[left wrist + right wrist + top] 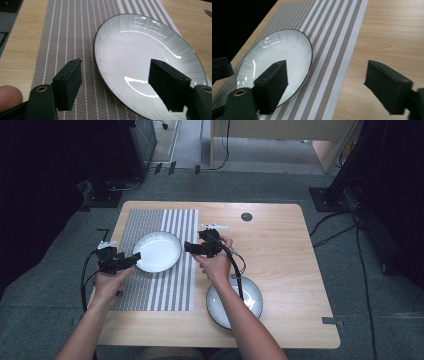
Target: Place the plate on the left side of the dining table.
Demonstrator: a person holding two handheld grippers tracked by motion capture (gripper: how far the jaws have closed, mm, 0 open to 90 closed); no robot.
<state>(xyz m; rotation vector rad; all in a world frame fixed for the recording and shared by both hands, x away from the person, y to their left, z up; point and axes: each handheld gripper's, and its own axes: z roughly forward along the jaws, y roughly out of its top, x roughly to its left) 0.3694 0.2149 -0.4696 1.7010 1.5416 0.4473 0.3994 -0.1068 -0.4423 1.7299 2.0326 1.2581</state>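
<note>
A: From above, what do you see?
B: A wooden table (pixel 280 250) with a striped placemat (pixel 155 290) on its left half. A white plate (pixel 157 251) lies on the mat. The left gripper (pixel 134 260) sits at the plate's left rim, the right gripper (pixel 189 247) just off its right rim. A second, dark-rimmed plate (pixel 252 301) rests on the bare wood, under the right forearm (pixel 245 320) and behind that gripper.

A: And the left gripper's own camera?
B: Its jaws are spread wide. The white plate (pixel 147 65) lies ahead and to the right; the right jaw hangs over the plate's near edge, the left jaw over the placemat (pixel 67 37). Whether either touches anything, I cannot tell. A fingertip (pixel 8 96) shows at the bottom left.

A: The right gripper's camera?
B: Also released, jaws far apart. The white plate (pixel 279 52) lies ahead to the left, the left jaw over its near edge. The right jaw hangs above bare table (pixel 392 32), with the placemat (pixel 332 62) stripes running between the jaws. Nothing is gripped.
</note>
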